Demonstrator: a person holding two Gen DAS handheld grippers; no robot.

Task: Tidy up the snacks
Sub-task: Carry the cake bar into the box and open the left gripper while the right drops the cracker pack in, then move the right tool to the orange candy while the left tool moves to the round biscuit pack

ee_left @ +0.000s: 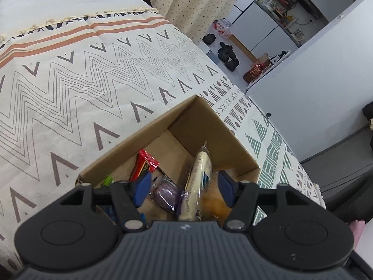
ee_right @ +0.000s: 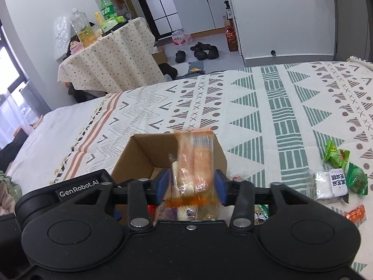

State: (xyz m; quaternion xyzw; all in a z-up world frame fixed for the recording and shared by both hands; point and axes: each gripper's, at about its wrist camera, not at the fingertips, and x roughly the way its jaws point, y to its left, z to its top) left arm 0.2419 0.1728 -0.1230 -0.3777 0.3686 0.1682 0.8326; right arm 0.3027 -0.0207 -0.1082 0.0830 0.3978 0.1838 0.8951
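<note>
Both grippers hung over the cardboard box (ee_right: 130, 154) — right gripper (ee_right: 191, 185) spread, blurred orange packet (ee_right: 195, 163) between; left gripper (ee_left: 184, 187) spread, empty.

An orange snack packet (ee_right: 195, 163), blurred, is seen between the right gripper's (ee_right: 192, 184) spread fingers, over the cardboard box (ee_right: 139, 154); green packets (ee_right: 338, 156) are scattered right of the box.

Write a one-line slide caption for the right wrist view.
Right tongs release an orange snack packet over the cardboard box, with more snacks waiting on the patterned bedspread.
</note>
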